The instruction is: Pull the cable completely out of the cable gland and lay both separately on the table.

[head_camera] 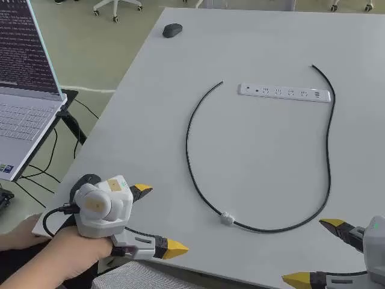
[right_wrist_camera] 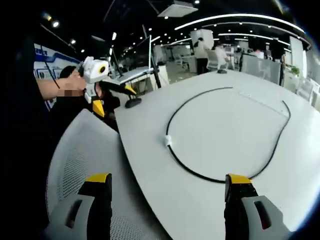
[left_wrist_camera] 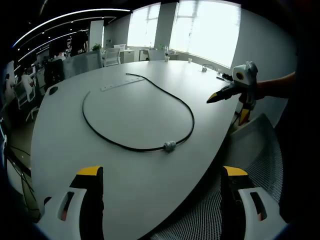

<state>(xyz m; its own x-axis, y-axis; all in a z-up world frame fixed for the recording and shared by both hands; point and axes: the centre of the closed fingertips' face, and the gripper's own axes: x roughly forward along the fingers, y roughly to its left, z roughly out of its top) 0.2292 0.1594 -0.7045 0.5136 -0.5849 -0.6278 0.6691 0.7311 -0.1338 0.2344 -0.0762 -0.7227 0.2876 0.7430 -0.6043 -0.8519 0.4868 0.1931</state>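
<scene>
A black cable (head_camera: 187, 135) lay looped on the table (head_camera: 258, 150).
The white cable gland (head_camera: 227, 219) sat on its near part. The left gripper (head_camera: 168, 218) and right gripper (head_camera: 302, 250) were at the near edge, jaws wide open, holding nothing.

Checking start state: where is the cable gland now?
In the head view, the cable gland sits on the black cable at its near bend, by the table edge, between the left gripper and right gripper, touching neither.
</scene>
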